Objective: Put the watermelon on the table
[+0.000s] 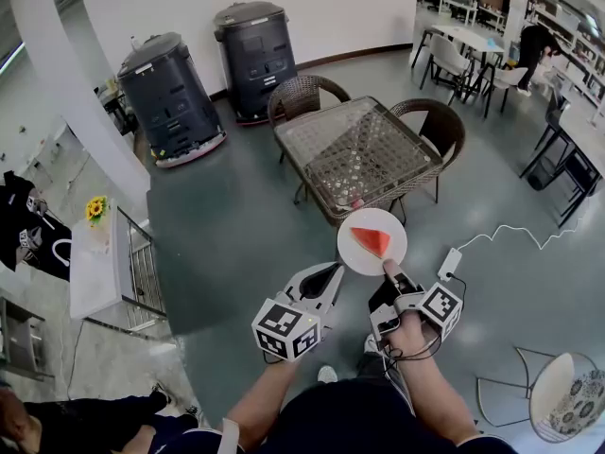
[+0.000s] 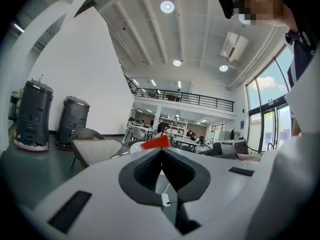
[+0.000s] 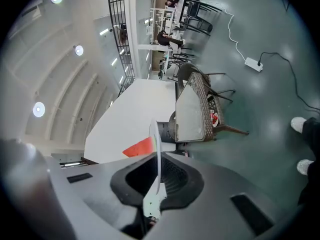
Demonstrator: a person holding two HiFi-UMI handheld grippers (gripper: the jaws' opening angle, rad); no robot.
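Note:
A red watermelon slice (image 1: pixel 372 242) lies on a round white plate (image 1: pixel 357 253). My right gripper (image 1: pixel 388 270) is shut on the plate's near rim and holds it level above the floor, just short of the glass-topped wicker table (image 1: pixel 312 135). In the right gripper view the plate (image 3: pixel 158 149) shows edge-on between the pads, with the slice (image 3: pixel 139 147) to its left. My left gripper (image 1: pixel 335 270) is beside the plate's left edge, its jaws shut on nothing. From the left gripper view the slice (image 2: pixel 156 143) peeks over the closed tips.
Two wicker chairs (image 1: pixel 304 93) (image 1: pixel 437 121) stand behind the table. Two dark grey machines (image 1: pixel 168 97) (image 1: pixel 255 45) sit by the back wall. A power strip with a white cable (image 1: pixel 449 263) lies on the floor at the right. A white cart (image 1: pixel 95 253) stands at the left.

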